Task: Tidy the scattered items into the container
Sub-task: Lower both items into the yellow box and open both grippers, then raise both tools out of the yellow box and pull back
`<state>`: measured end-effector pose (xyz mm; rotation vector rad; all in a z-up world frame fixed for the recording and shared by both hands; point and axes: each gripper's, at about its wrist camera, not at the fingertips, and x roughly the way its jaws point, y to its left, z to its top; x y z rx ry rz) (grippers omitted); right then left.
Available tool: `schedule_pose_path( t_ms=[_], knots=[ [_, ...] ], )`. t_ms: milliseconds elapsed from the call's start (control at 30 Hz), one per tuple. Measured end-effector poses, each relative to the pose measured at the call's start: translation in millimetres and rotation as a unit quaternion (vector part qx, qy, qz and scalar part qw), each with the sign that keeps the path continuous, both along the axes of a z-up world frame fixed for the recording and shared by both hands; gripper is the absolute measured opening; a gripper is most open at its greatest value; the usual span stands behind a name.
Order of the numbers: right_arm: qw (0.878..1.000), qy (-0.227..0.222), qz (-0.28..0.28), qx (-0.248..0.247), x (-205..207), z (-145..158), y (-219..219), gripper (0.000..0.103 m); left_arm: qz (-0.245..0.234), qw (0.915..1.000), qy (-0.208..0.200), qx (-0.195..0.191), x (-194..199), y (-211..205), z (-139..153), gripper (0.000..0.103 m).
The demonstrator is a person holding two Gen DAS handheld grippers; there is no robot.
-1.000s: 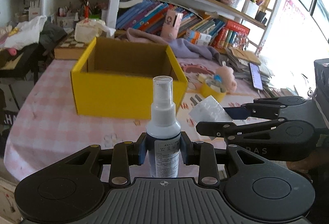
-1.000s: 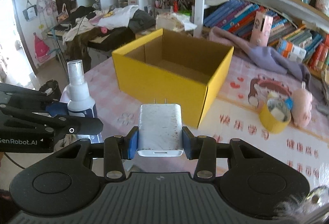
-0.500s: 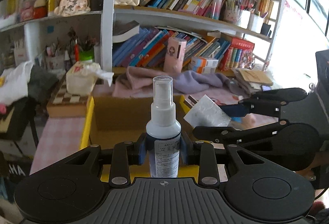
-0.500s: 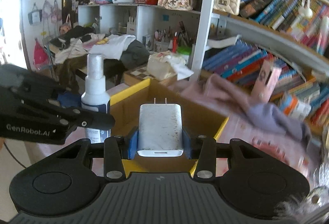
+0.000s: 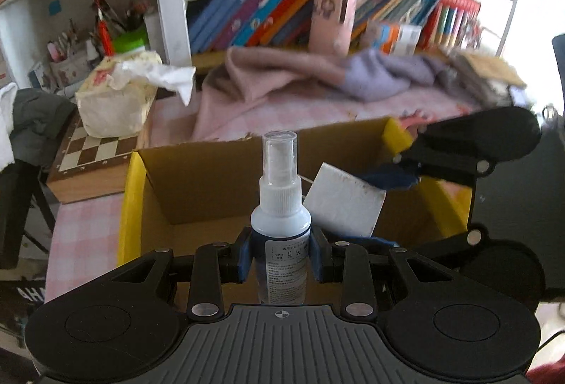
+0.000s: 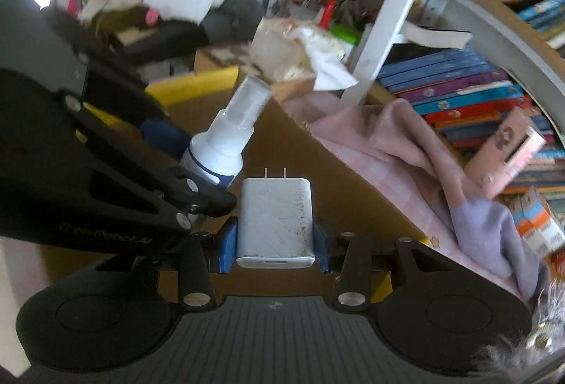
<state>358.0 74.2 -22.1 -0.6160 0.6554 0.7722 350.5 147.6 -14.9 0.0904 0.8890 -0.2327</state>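
Here the left hand-held gripper [image 5: 281, 255] clamps the spray bottle [image 5: 281, 225], the right [image 6: 275, 244] the charger [image 6: 275, 221] (prongs visible only rightward).

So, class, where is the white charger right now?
In the right wrist view, the white charger sits clamped between the right gripper fingers, above the yellow box, beside the spray bottle.

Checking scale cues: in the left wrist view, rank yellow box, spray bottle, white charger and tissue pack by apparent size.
1. yellow box
2. tissue pack
3. spray bottle and white charger: look alike, and nearness to the camera enlarges both.
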Motion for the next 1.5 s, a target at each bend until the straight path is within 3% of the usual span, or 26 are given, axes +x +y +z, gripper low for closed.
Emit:
schedule_pose_path(
  t_ms=[300,567,1167,1267,1333,1400,1500],
  knots=[
    [0.997,0.021,0.027,-0.064,22.4,-25.5,13.5,0.041,-0.015,0.9979,0.041,0.047,16.6,1.7,-26.1,0.031],
    [0.997,0.012,0.024,-0.077,22.9,-29.0,19.2,0.041,-0.002,0.9986,0.042,0.034,19.1,7.7,-25.7,0.031],
    [0.996,0.005,0.027,-0.08,21.2,-29.0,20.4,0.041,-0.002,0.9985,0.034,0.043,20.4,4.9,-26.2,0.032],
    [0.997,-0.001,0.026,-0.078,19.6,-27.9,20.1,0.046,0.009,0.9988,0.024,0.041,18.6,6.2,-23.5,0.046],
    [0.997,-0.013,0.025,-0.076,16.4,-25.4,19.9,0.064,0.015,0.9991,0.012,0.039,15.8,7.1,-20.2,0.055],
    [0.997,-0.026,0.022,-0.07,12.1,-22.5,17.2,0.066,0.023,0.9991,-0.002,0.036,10.8,8.3,-16.5,0.063],
    [0.998,-0.035,0.014,-0.05,4.0,-13.1,8.7,0.066,0.037,0.999,-0.015,0.019,1.2,10.2,-8.9,0.065]
  ],
)
